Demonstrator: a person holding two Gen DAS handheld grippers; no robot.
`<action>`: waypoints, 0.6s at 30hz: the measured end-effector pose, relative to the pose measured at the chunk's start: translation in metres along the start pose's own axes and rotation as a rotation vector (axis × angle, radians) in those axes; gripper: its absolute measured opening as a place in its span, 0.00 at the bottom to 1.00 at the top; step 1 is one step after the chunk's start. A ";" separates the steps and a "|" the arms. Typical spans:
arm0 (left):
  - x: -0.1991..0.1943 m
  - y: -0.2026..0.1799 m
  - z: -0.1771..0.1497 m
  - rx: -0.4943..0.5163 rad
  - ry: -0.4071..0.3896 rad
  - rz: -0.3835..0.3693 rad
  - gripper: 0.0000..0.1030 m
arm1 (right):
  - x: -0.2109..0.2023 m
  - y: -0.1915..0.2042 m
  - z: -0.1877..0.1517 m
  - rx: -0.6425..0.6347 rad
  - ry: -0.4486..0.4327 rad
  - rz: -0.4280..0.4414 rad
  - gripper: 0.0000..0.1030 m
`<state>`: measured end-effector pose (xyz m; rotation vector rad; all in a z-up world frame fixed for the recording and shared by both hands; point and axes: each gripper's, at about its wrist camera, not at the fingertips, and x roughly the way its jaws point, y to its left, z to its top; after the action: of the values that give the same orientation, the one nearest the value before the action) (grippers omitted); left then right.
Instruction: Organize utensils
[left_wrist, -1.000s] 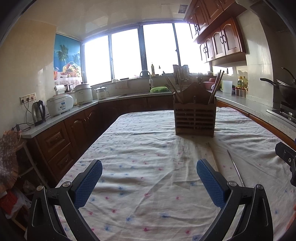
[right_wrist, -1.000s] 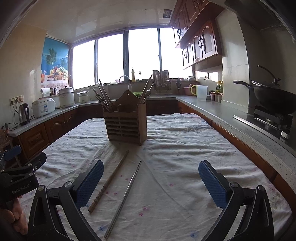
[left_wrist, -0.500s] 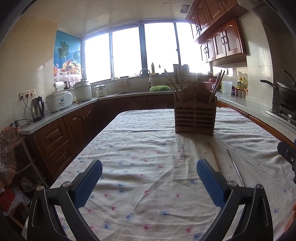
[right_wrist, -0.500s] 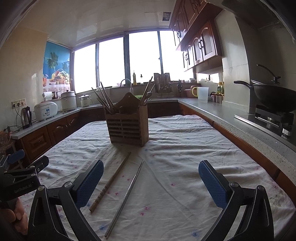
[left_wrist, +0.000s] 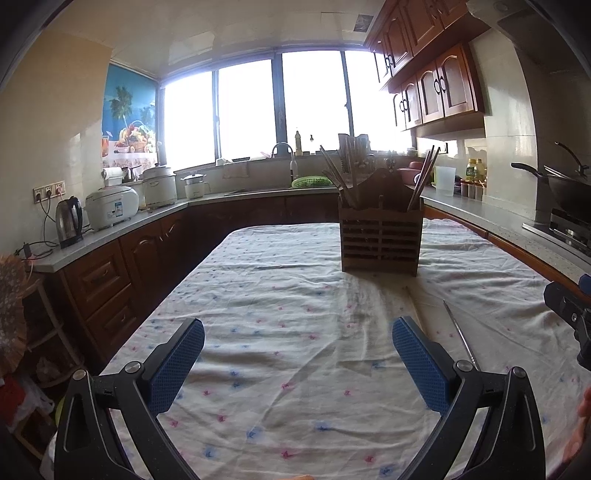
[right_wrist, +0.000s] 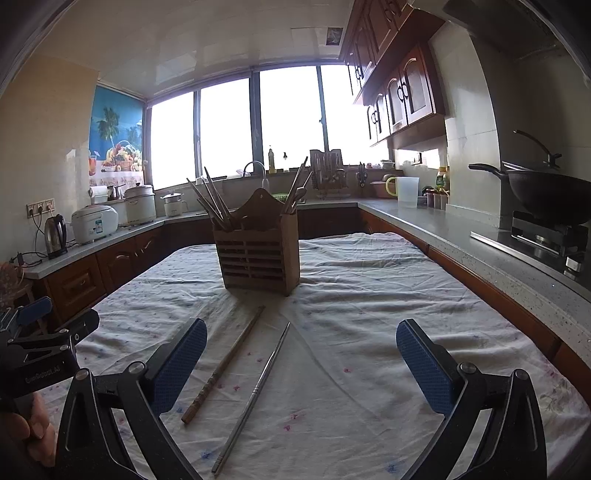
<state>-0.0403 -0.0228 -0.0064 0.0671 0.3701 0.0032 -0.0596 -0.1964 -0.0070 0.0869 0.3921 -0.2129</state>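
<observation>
Two loose utensils lie on the cloth-covered surface (right_wrist: 369, 302) just in front of the wooden utensil holder (right_wrist: 258, 254): a wooden chopstick (right_wrist: 225, 363) and, just beside it on the right, a metal chopstick (right_wrist: 255, 391), both pointing roughly toward the holder and apart from each other. The holder stands upright in the middle of the surface with several chopsticks and a spoon already leaning in its compartments. From the left wrist view only the metal chopstick (left_wrist: 460, 334) and a faint stretch of the wooden one show, off to the right of the left gripper (left_wrist: 297, 363).

Over the last second little has shifted: both views have drifted slightly, with the holder sitting a touch lower in the right wrist view, and neither chopstick has moved. The right gripper (right_wrist: 301, 363) hangs above the surface with its jaws spread wide and nothing between them; the left gripper is likewise spread and empty. That suggests the pickup has not begun, and the right gripper looks better placed to take either chopstick
</observation>
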 end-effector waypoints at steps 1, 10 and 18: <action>0.000 0.000 0.000 -0.001 -0.001 0.001 0.99 | 0.000 0.000 0.000 0.000 0.000 0.000 1.00; -0.003 -0.003 0.000 -0.003 -0.007 -0.001 0.99 | -0.002 0.000 0.000 0.003 -0.012 0.007 1.00; -0.005 -0.004 0.000 -0.003 -0.009 -0.002 0.99 | -0.003 0.000 0.001 0.005 -0.015 0.008 1.00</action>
<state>-0.0450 -0.0273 -0.0048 0.0637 0.3612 0.0015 -0.0621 -0.1959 -0.0048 0.0917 0.3763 -0.2069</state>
